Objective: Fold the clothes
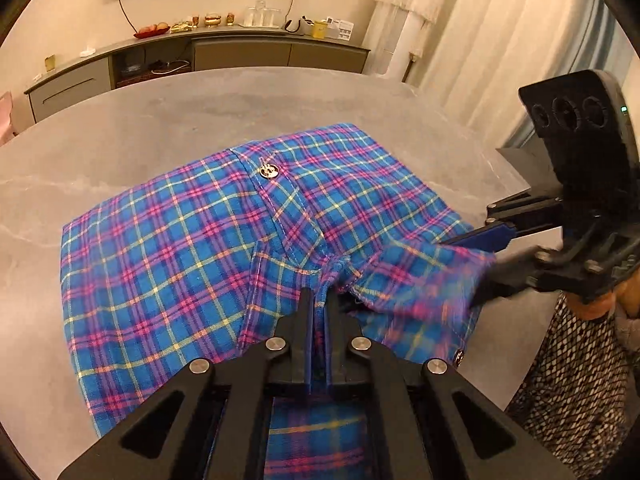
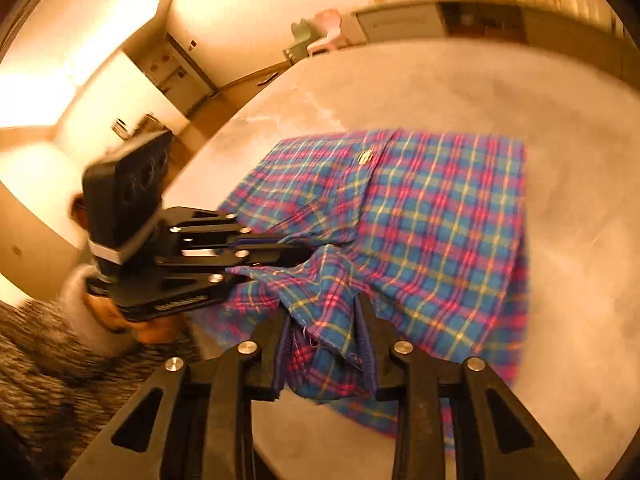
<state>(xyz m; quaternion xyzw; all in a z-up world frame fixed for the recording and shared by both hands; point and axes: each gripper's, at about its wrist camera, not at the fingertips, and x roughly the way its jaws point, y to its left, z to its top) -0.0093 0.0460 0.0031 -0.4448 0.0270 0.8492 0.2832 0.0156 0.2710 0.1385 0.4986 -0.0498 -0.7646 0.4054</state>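
Observation:
A blue, pink and yellow plaid garment (image 1: 180, 248) lies spread on the grey stone table (image 1: 160, 140), with a metal button (image 1: 269, 170) facing up. In the left wrist view my left gripper (image 1: 320, 296) is shut on a fold of the cloth at the garment's near edge. To the right, my right gripper (image 1: 464, 272) reaches in from the side with a blurred flap of the same cloth between its fingers. The right wrist view shows the right gripper (image 2: 325, 308) with a lifted bunch of the plaid garment (image 2: 440, 232) pressed between both pads. The left gripper (image 2: 304, 250) pinches cloth beside it.
The table edge (image 1: 512, 168) runs close on the right, with a person's patterned clothing (image 1: 580, 380) beyond it. A long sideboard (image 1: 200, 56) with glasses and small items stands behind the table, and pale curtains (image 1: 480, 32) hang at the right.

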